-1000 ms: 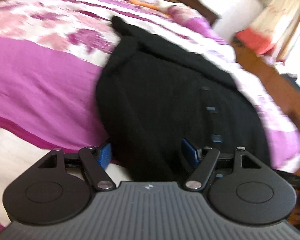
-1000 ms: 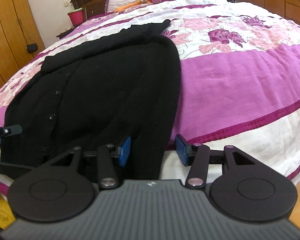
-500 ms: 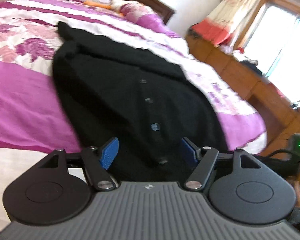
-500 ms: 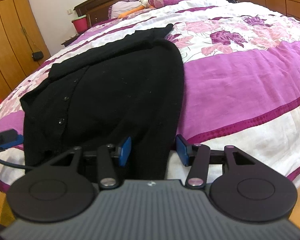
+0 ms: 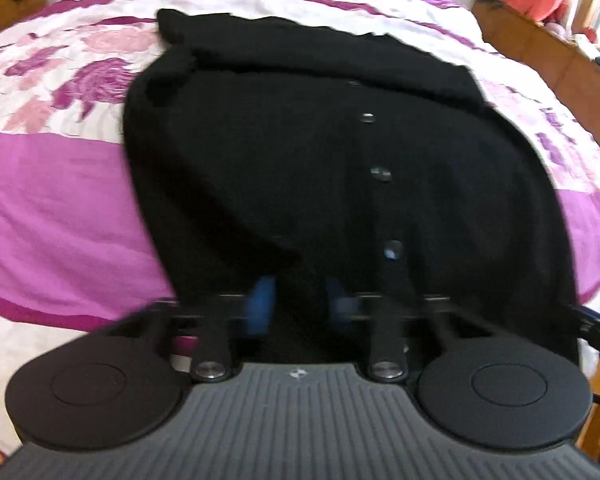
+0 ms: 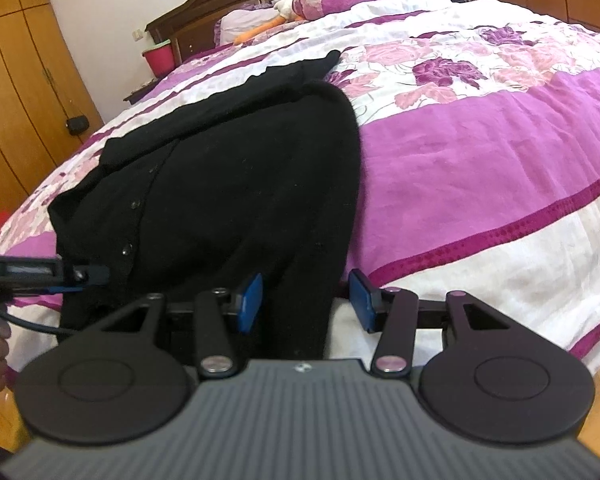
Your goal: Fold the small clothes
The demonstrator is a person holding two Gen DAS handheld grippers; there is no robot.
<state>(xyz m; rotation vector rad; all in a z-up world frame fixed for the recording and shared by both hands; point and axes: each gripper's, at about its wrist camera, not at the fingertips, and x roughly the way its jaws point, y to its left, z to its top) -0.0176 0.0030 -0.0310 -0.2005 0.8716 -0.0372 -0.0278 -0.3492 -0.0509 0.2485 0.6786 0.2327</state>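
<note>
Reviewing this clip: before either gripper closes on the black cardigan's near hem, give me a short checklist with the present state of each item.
1. Cardigan lies spread on the bed, buttons facing up: ok.
2. Right gripper jaws apart, with cloth of the near hem between them: ok.
3. Left gripper jaws apart over the hem, beside the button row: ok, though that view is blurred by motion.
4. Cloth actually pinched by either gripper: not ok, neither has closed.
5. Hem flat and single-layered where the jaws would bite: cannot tell, black cloth hides its folds.
6. Far sleeve laid flat: not ok, it runs bunched along the top edge.
</note>
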